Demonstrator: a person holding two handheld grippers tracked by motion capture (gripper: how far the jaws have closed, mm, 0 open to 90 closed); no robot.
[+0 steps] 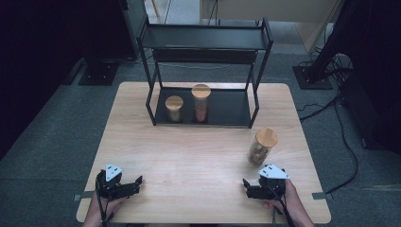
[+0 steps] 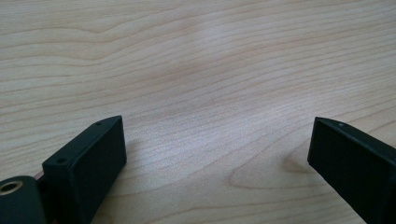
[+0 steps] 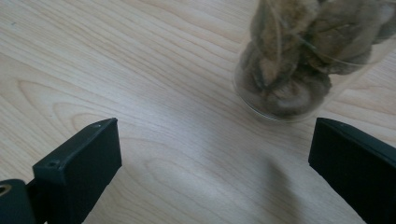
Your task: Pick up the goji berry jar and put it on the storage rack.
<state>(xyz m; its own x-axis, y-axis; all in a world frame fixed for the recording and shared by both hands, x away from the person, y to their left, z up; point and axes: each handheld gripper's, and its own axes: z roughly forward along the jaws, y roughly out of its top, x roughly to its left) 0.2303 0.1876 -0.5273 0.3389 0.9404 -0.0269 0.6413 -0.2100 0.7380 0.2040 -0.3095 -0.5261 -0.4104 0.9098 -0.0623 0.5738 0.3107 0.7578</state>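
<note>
Three clear jars with wooden lids are on the table. A short jar (image 1: 174, 109) and a taller jar (image 1: 201, 103) stand on the bottom tray of a black shelf rack (image 1: 206, 42). A third jar (image 1: 262, 146) (image 3: 299, 60), packed with brown lumps, stands on the bare wood at the right. My right gripper (image 1: 245, 184) (image 3: 215, 154) rests open just in front of that jar, jaws wide apart with nothing between them. My left gripper (image 1: 139, 182) (image 2: 217, 149) lies open near the front left of the table, over bare wood.
The wooden table (image 1: 198, 156) has open room between the rack and the grippers. The rack's top shelf overhangs the two jars. Stands and cables (image 1: 347, 142) lie on the grey floor at the right.
</note>
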